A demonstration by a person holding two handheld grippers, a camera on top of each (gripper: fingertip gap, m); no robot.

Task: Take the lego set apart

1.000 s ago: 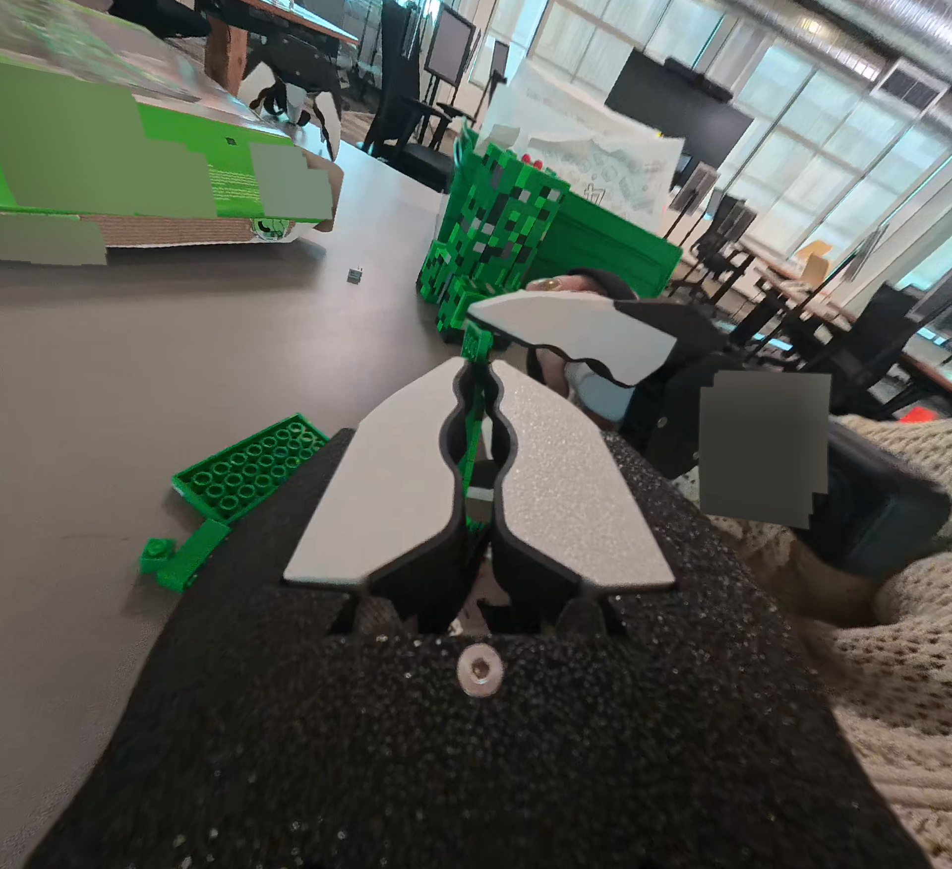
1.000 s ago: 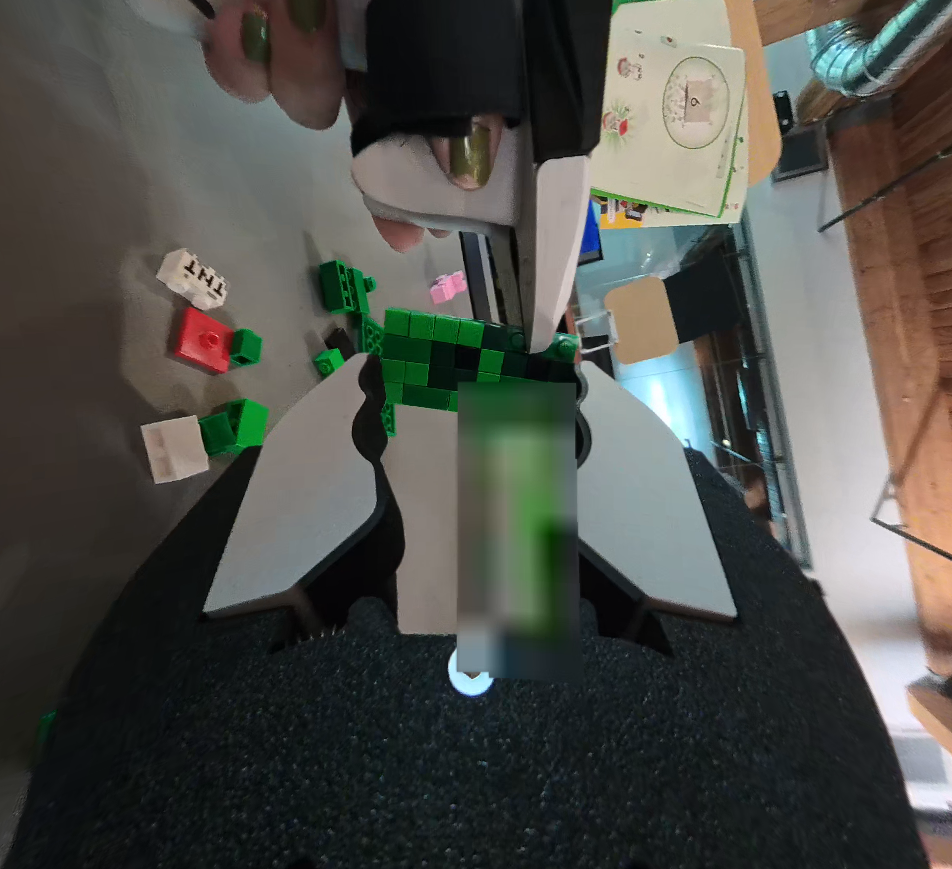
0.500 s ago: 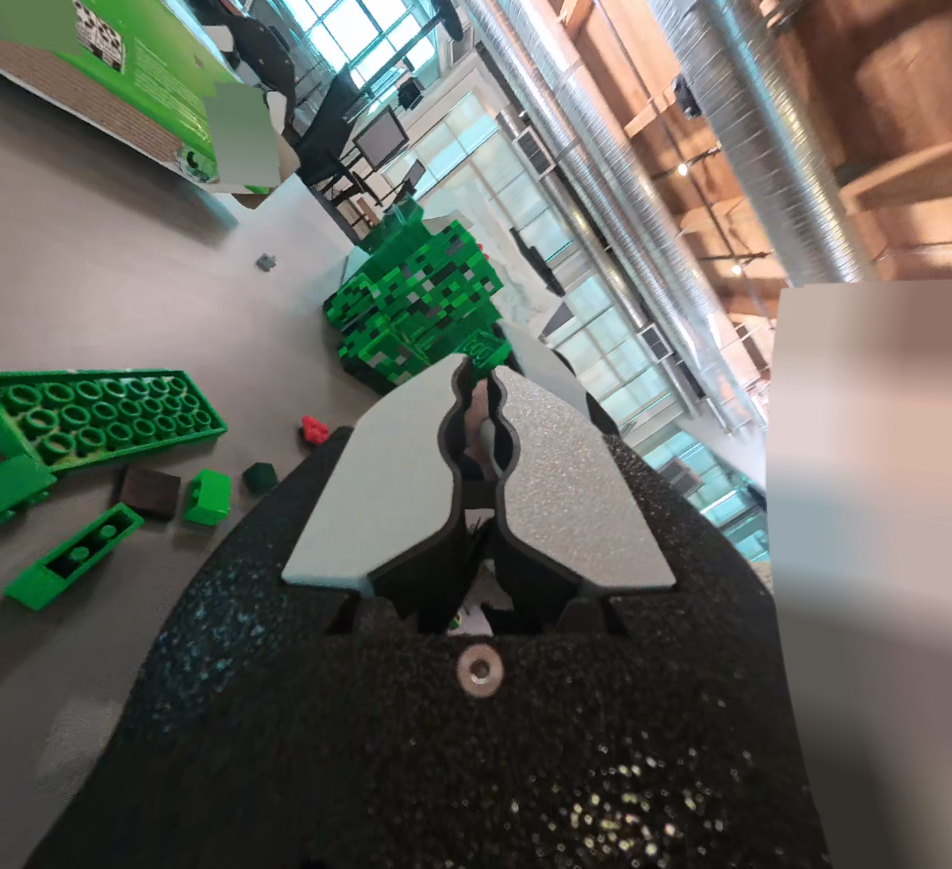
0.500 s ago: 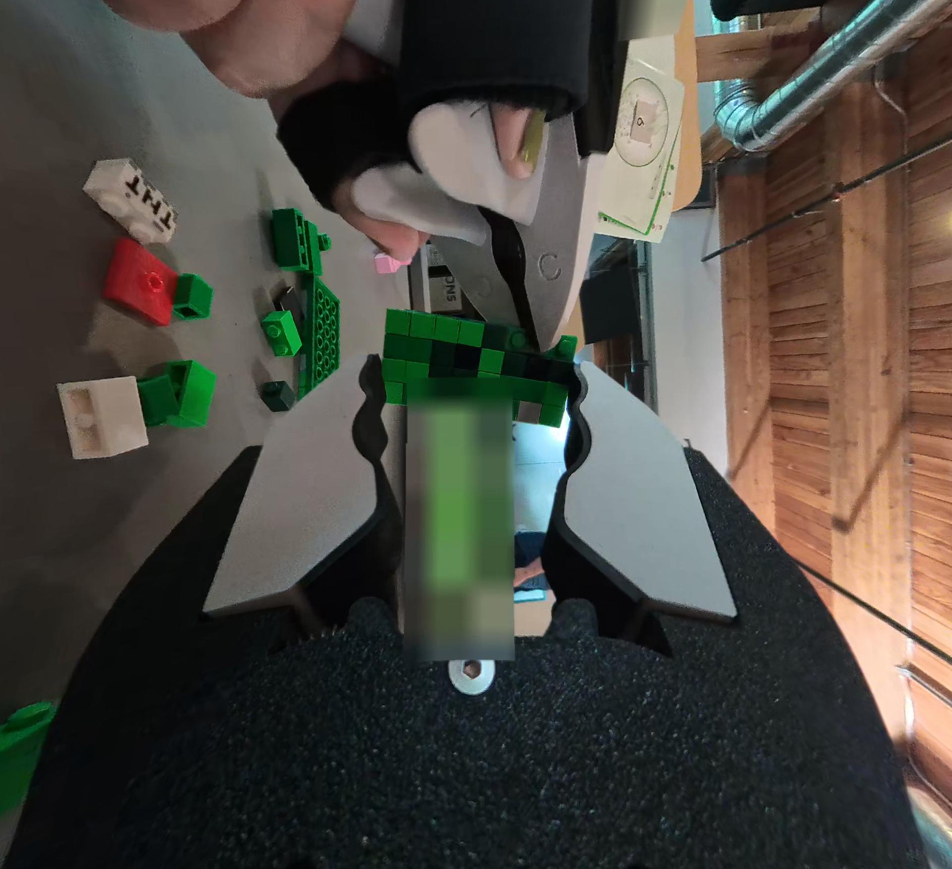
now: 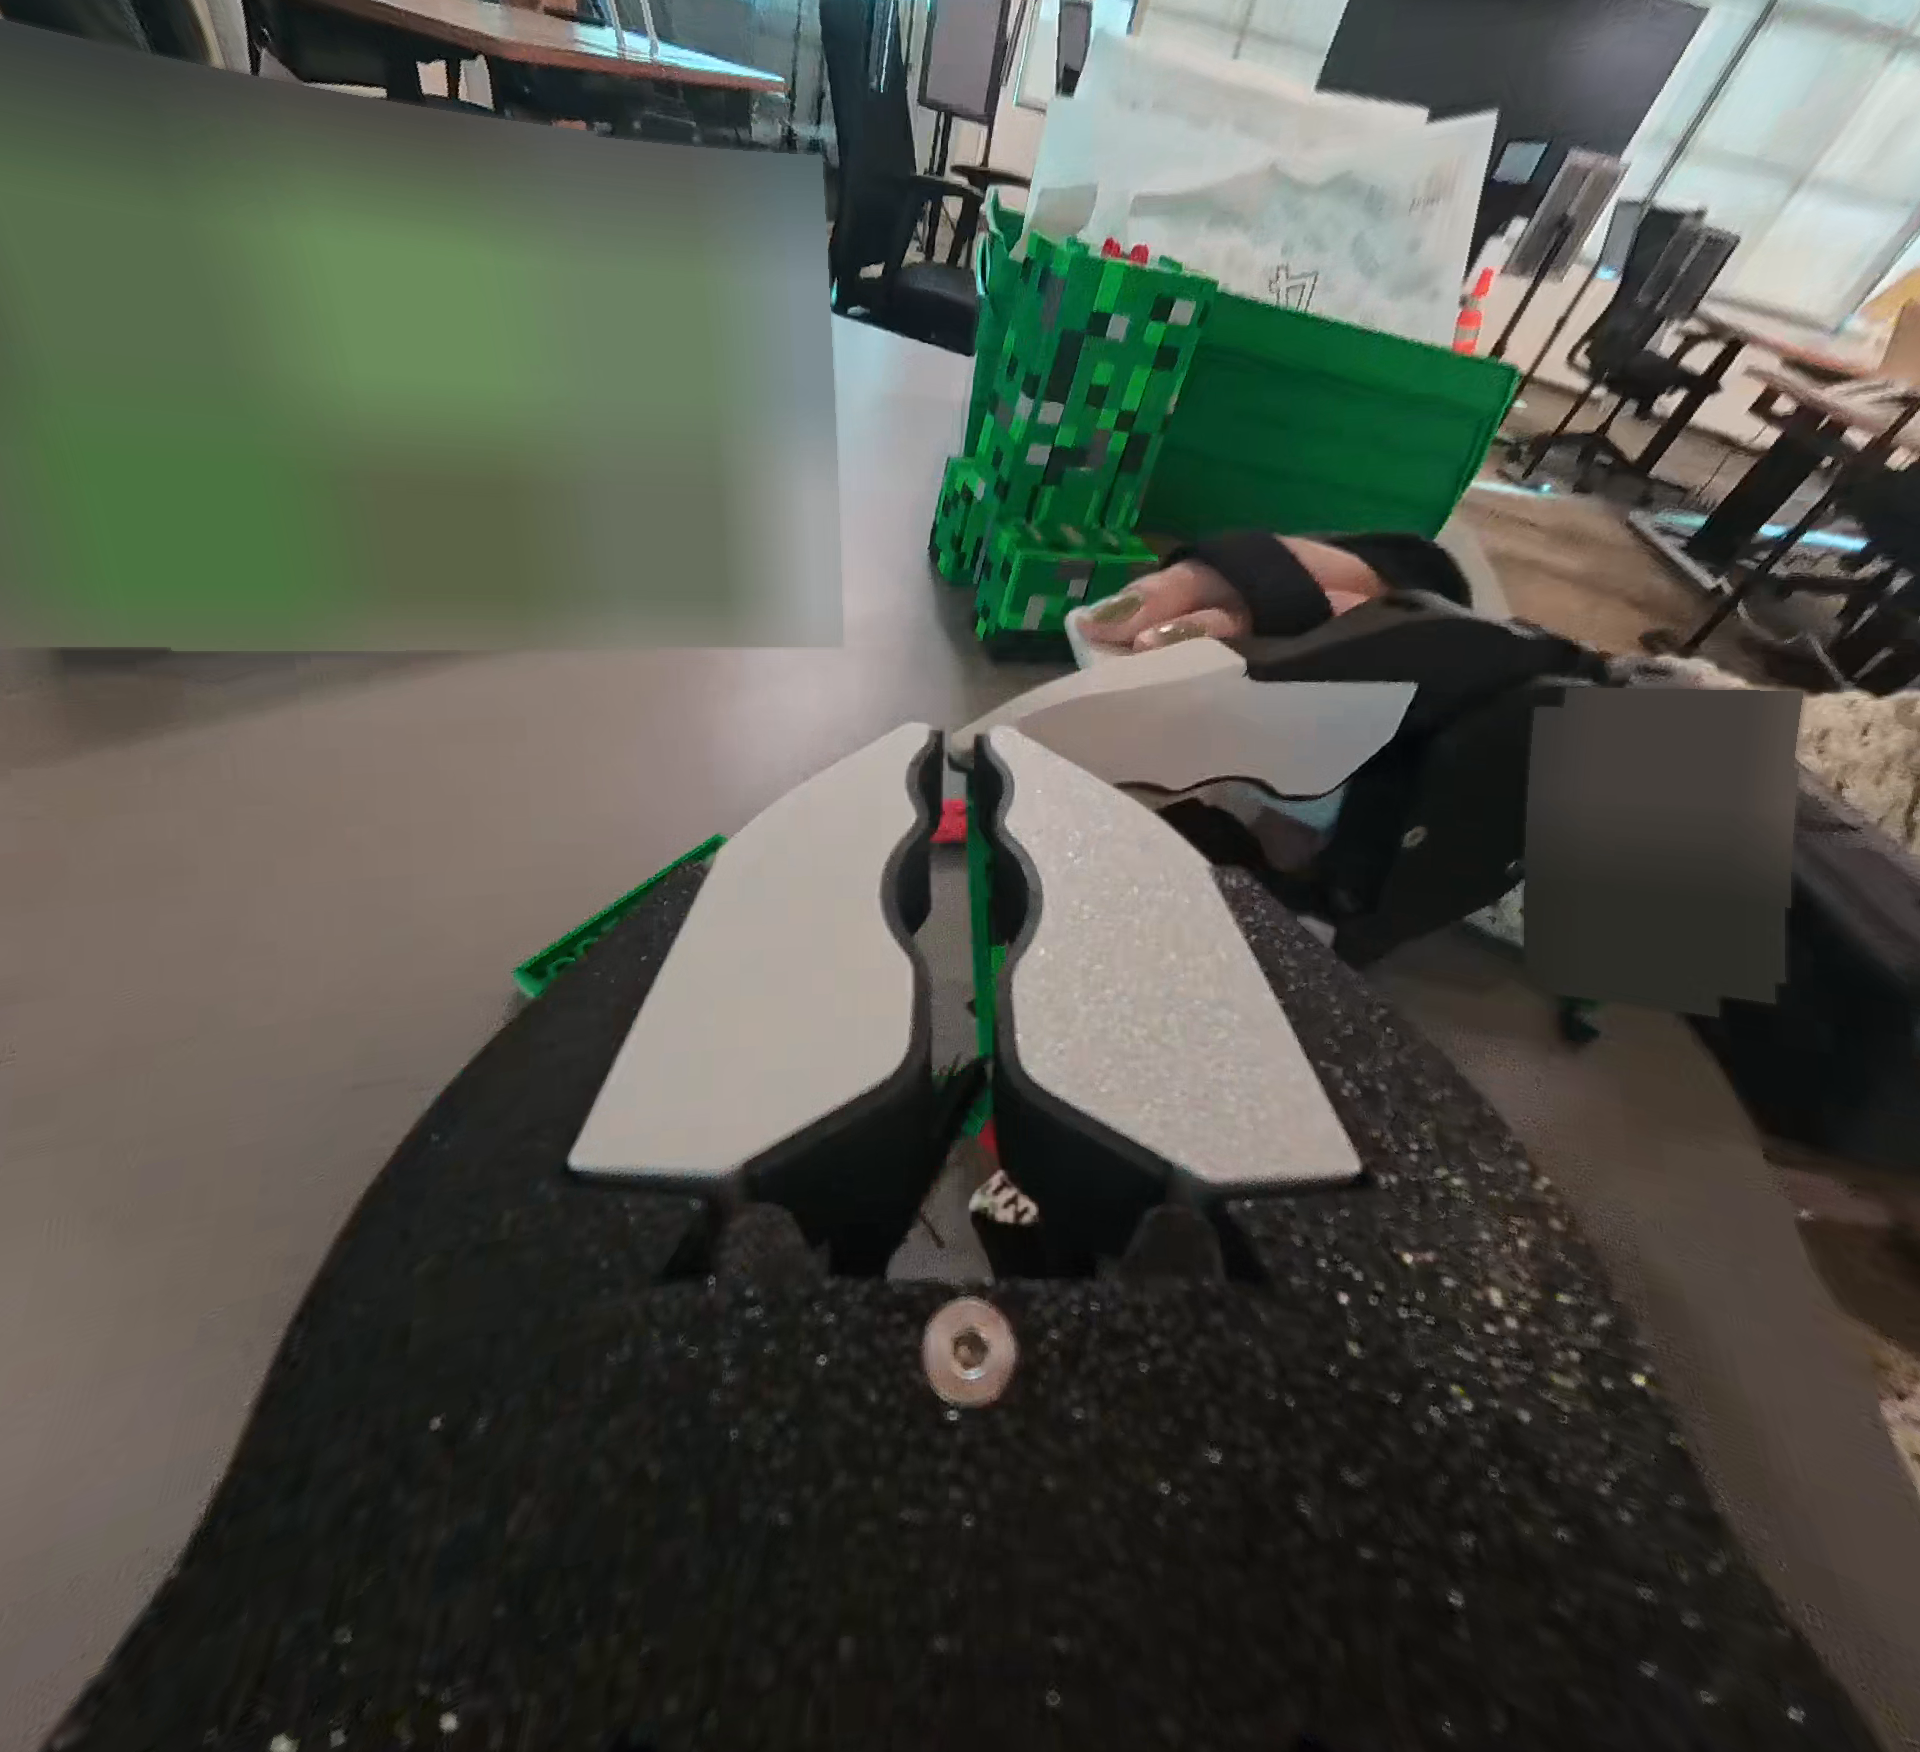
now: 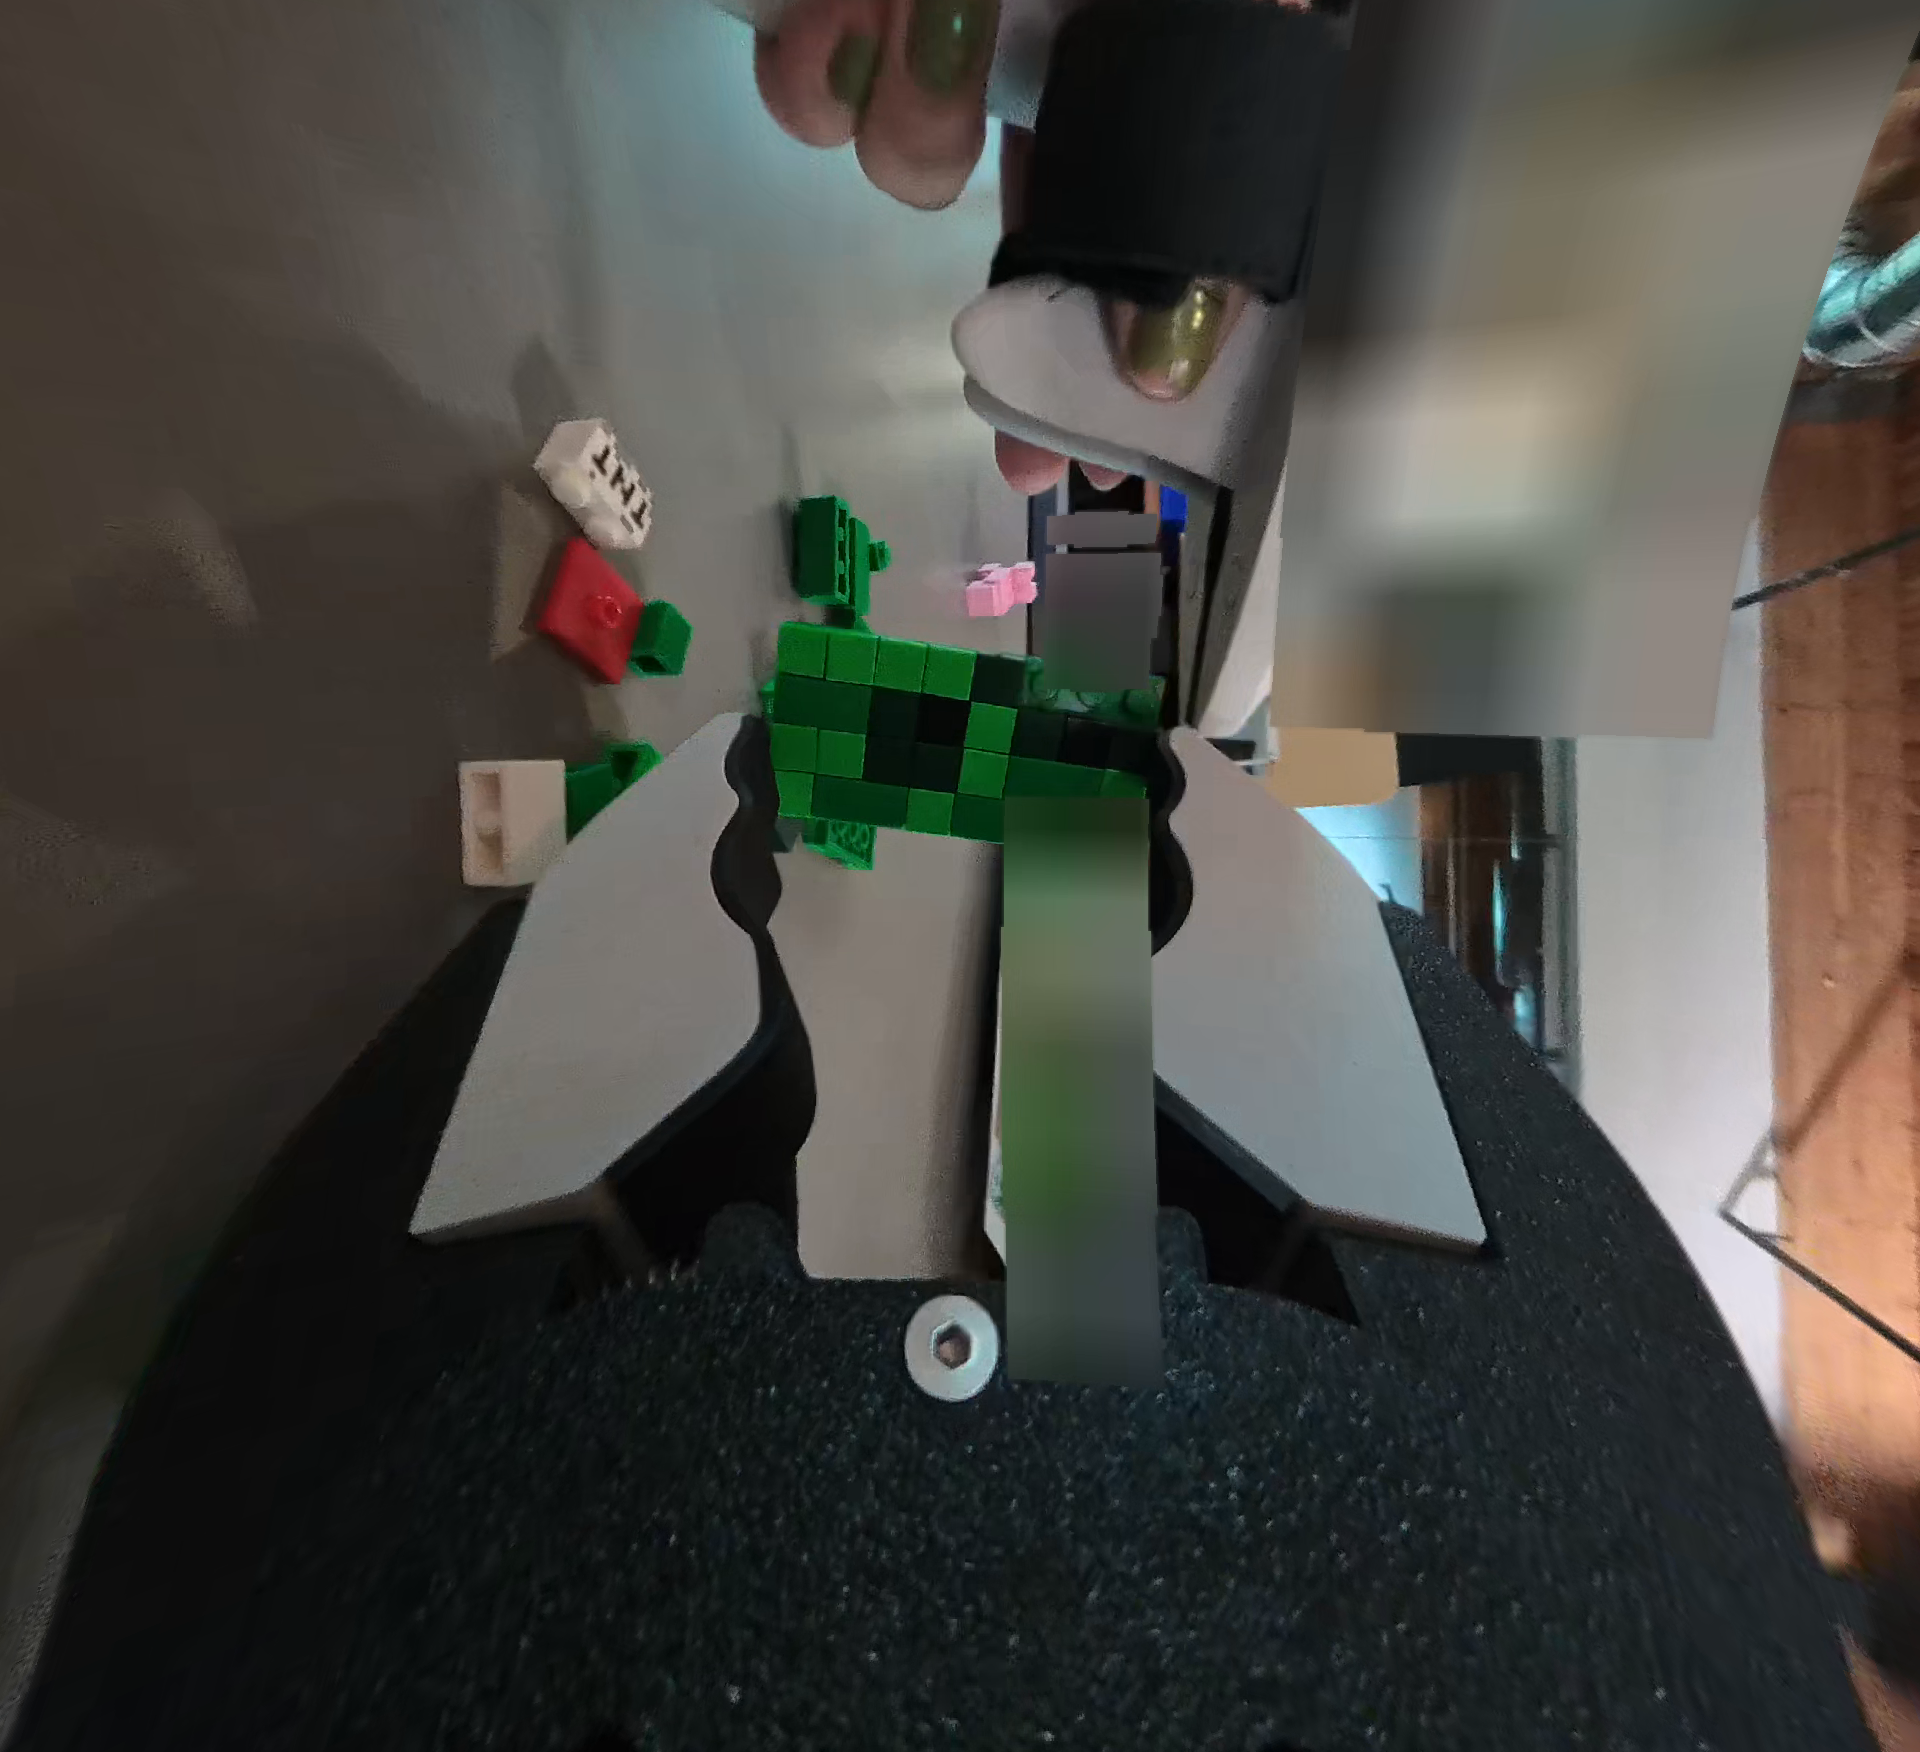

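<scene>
A flat green and black pixel lego panel is held above the table. My right gripper is shut on it, one fingertip on each long side. My left gripper is shut on the same panel, seen edge-on as a thin green strip between its fingers. In the right wrist view the left gripper's fingers come down from the top onto the panel's right end, with a hand on it. The right gripper's finger shows just past my left fingertips.
A tall green pixel lego figure stands ahead with a green box behind it. A green plate lies left. Loose pieces lie on the grey table: white block, red tile, green brick, white brick, pink piece.
The left gripper tilted up toward the ceiling half a second ago and is level again now. Both grippers have kept their hold on the green panel.
</scene>
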